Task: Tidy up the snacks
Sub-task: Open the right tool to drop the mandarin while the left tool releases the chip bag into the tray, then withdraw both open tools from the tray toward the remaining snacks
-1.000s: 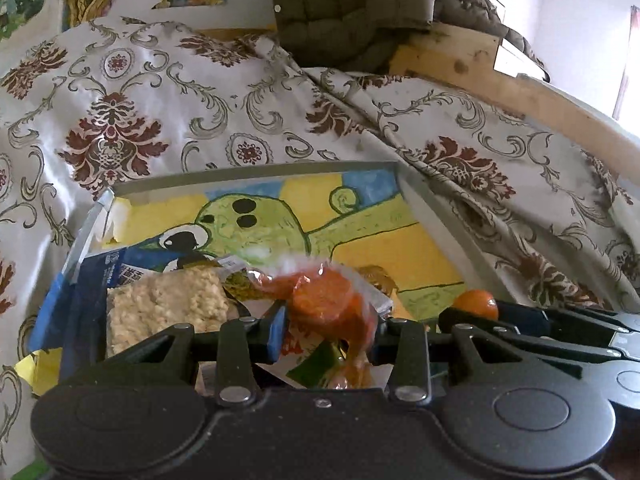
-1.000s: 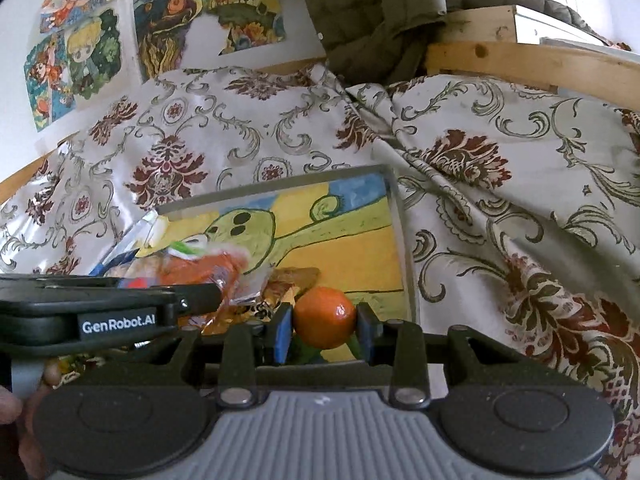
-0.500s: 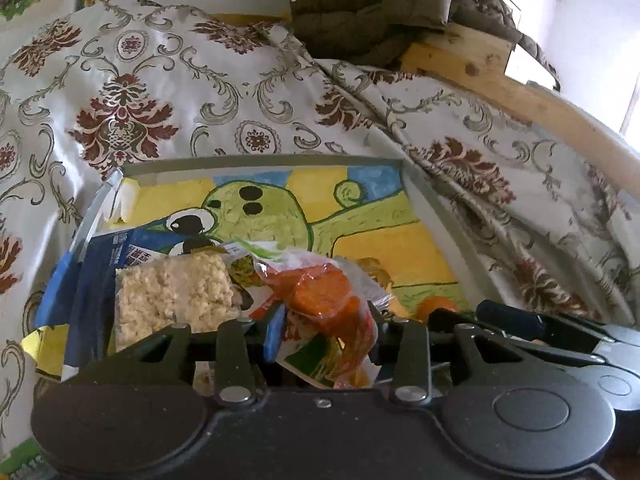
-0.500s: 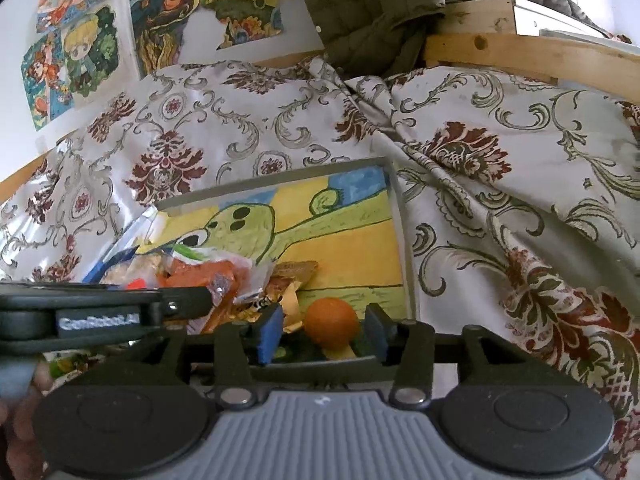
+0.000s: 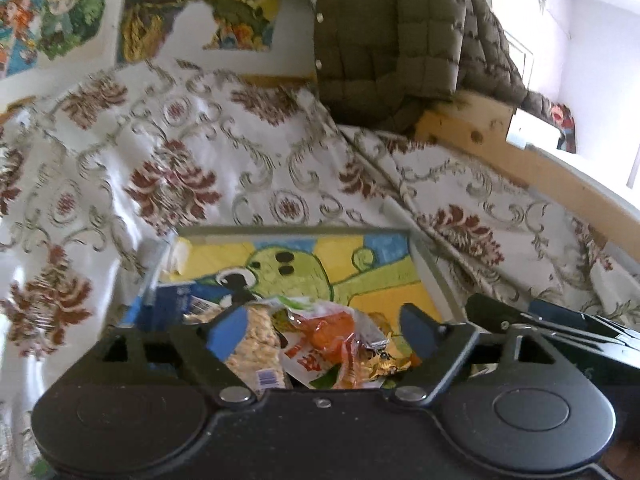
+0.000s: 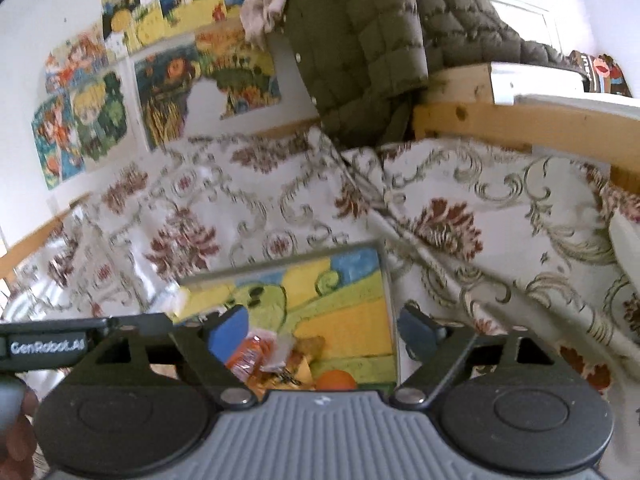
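- Opening wide, left gripper (image 5: 322,332) fingers (image 5: 224,334) are apart above the snack pile, nothing pressed between the blue pads.
- right gripper (image 6: 320,330) jaws also opening, fingers (image 6: 228,330) spread, nothing clamped.
- tray (image 5: 434,280) with a painted green cartoon figure on yellow and blue lies on the bed (image 5: 168,184), on the floral bedspread; grey rim shows along the far and right edges.
- Snacks sit bunched at the tray's near-left part: rice cracker pack (image 5: 258,344) in clear wrap, touching an orange snack packet (image 5: 332,332) to its right.
- blue packet (image 5: 176,304) lies against the tray's left edge, partly under the rice cracker pack.
- Crinkled gold wrapper (image 5: 384,360) just right of the orange snack packet, label too blurred to read.
- orange fruit (image 6: 335,380) rests on the tray near its near-right corner, seen low between the right gripper's spread fingers, not touched by them.
- Right gripper's black arm pokes in at the right of the left wrist view; left gripper's body with white lettering sits at the left of the right wrist view.
- Part of a hand (image 6: 18,428) shows at the lower left corner of the right wrist view.
- olive quilted jacket (image 5: 384,40) hangs over the wooden bed frame (image 5: 520,160) at the far side.
- Colourful drawings (image 6: 100,112) taped on the white wall behind the bed.
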`<action>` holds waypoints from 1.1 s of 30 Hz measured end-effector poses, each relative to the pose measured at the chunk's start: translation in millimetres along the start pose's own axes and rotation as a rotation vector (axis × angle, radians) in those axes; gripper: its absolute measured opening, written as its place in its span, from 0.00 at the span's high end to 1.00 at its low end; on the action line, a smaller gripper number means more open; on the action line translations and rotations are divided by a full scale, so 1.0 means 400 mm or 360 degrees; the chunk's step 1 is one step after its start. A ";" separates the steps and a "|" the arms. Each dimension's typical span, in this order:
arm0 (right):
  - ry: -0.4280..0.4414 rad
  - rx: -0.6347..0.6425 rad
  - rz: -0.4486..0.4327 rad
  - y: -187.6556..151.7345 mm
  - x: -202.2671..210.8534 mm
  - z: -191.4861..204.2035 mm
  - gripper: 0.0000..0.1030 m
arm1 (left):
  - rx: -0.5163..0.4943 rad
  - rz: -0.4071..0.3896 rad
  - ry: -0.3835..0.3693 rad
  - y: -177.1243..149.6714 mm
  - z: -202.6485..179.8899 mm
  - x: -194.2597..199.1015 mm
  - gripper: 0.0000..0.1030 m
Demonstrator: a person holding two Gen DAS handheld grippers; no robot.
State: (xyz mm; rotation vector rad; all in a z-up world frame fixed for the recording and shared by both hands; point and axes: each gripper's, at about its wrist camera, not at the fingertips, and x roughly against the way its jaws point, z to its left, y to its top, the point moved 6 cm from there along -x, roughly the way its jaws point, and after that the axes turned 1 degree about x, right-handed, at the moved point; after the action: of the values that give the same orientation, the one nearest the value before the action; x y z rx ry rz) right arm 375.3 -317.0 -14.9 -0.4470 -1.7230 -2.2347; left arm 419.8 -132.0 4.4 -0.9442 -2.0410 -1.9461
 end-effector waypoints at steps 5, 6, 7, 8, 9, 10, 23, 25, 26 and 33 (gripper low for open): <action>0.0013 -0.0007 -0.0081 0.025 0.074 0.011 0.06 | 0.0033 -0.0118 0.0088 0.018 0.020 0.110 0.03; 0.0016 -0.0002 -0.0095 0.029 0.089 0.015 0.05 | 0.0044 -0.0136 0.0100 0.019 0.027 0.131 0.03; 0.0020 0.0004 -0.0111 0.032 0.105 0.019 0.04 | 0.0056 -0.0155 0.0111 0.021 0.034 0.155 0.03; 0.0025 0.0012 -0.0129 0.034 0.122 0.025 0.03 | 0.0065 -0.0174 0.0124 0.021 0.040 0.178 0.02; 0.0033 0.0025 -0.0151 0.038 0.140 0.031 0.02 | 0.0073 -0.0199 0.0142 0.020 0.048 0.205 0.01; 0.0042 0.0034 -0.0172 0.041 0.157 0.037 0.00 | 0.0079 -0.0219 0.0160 0.019 0.054 0.227 0.01; 0.0141 -0.0017 -0.0306 -0.001 0.332 0.110 0.00 | 0.0095 -0.0320 0.0376 -0.102 0.130 0.489 0.01; 0.0145 -0.0017 -0.0304 -0.022 0.355 0.121 0.00 | 0.0112 -0.0313 0.0401 -0.129 0.142 0.520 0.01; 0.0150 -0.0008 -0.0302 -0.036 0.369 0.129 0.00 | 0.0127 -0.0317 0.0407 -0.143 0.148 0.537 0.01; 0.0185 0.0188 -0.0235 -0.131 0.435 0.197 0.00 | 0.0102 -0.0267 0.0471 -0.236 0.165 0.608 0.01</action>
State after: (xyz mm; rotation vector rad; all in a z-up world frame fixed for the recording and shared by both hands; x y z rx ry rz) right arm 201.0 -233.8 28.9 -0.1647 -1.8677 -2.1932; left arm 197.2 14.0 44.6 -0.4505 -2.0485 -1.9486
